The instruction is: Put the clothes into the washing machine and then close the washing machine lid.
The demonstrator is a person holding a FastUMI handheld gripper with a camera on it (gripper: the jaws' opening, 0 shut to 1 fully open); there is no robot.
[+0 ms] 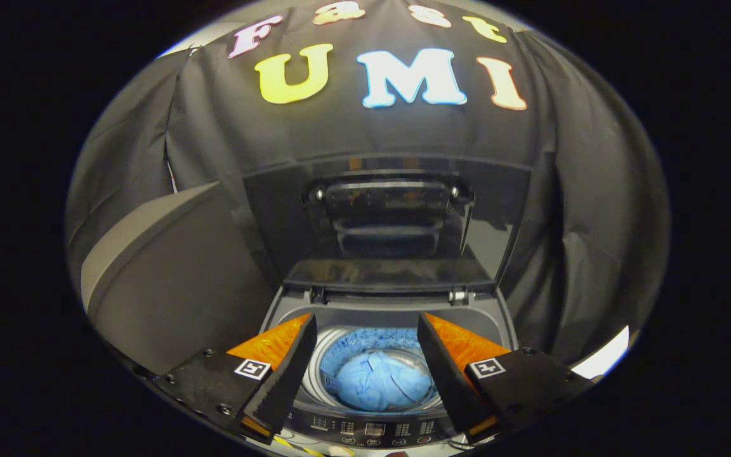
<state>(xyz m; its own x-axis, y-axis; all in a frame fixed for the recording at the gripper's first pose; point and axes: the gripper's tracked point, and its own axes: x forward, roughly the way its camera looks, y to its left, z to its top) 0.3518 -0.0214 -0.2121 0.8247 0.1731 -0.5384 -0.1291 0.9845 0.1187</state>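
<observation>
Gripper view, contents by size. Booth wall: black cloth, draped and creased, behind everything. Grey slab (169, 273): large flat-topped block left of the washing machine; its nature cannot be told. Washing machine (499, 317): top-loader, grey rim, control panel (372, 430) nearest the fingers. Lid (391, 216): dark, glossy, standing upright at the back on its hinges. Drum (330, 355): steel ring. Clothes (381, 381): blue bundle lying inside the drum, between and beyond the fingers. Gripper (365, 368): fingers spread wide, holding nothing, poised above the opening.

Risks, judged: lid's smooth face may let the fingers slip; a push off-centre could twist the hinges; a released lid could slam.
</observation>
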